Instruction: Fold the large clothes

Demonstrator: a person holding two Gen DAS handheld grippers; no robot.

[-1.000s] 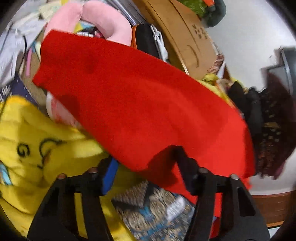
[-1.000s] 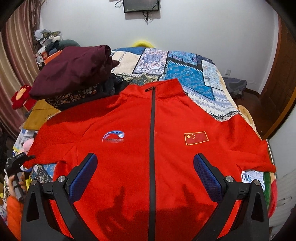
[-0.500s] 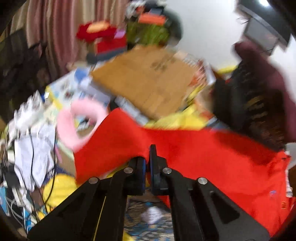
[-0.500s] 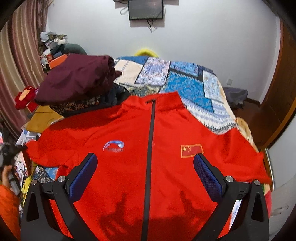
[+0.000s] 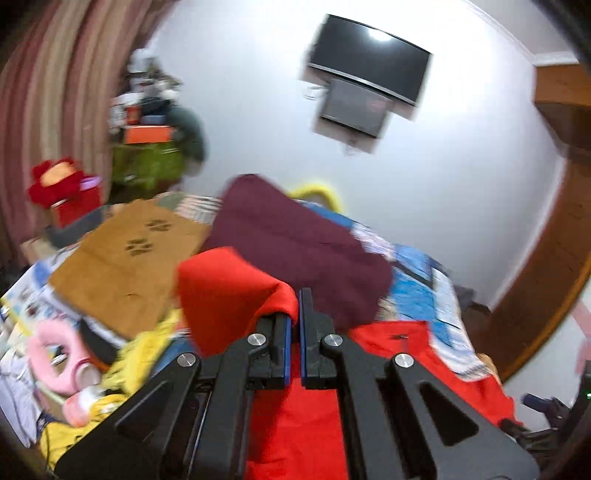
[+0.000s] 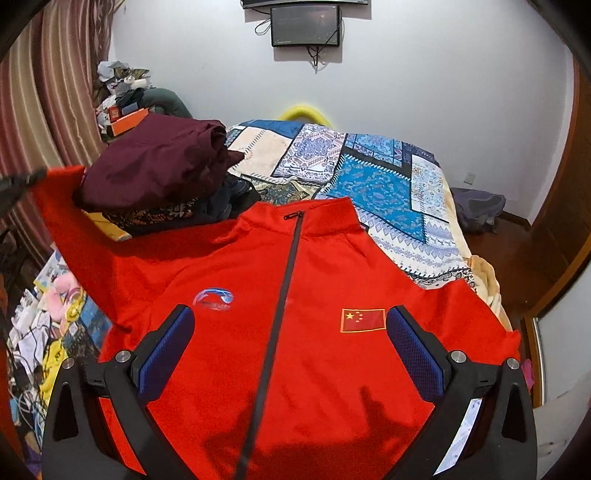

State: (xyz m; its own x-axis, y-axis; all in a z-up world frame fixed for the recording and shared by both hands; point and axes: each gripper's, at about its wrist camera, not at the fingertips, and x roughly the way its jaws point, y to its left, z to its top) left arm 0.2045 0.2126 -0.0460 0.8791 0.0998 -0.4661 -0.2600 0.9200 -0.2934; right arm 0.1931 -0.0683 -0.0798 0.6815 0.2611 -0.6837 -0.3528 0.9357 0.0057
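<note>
A red zip-up jacket (image 6: 314,295) lies face up on the bed, collar toward the far wall, with a flag patch and a logo on the chest. My left gripper (image 5: 295,295) is shut on the end of its left sleeve (image 5: 229,291) and holds it lifted; in the right wrist view that sleeve (image 6: 59,206) rises at the left edge. My right gripper (image 6: 290,332) is open and empty, hovering above the jacket's chest.
A patterned blue quilt (image 6: 376,177) covers the bed. A pile of clothes topped by a maroon garment (image 6: 155,158) sits beside the jacket's left shoulder. Clutter, a cardboard sheet (image 5: 125,258) and a pink cushion (image 5: 51,350) lie left of the bed. A screen (image 6: 304,24) hangs on the wall.
My left gripper closed on the red sleeve and lifted it up and toward the bed. My right gripper stayed open above the jacket.
</note>
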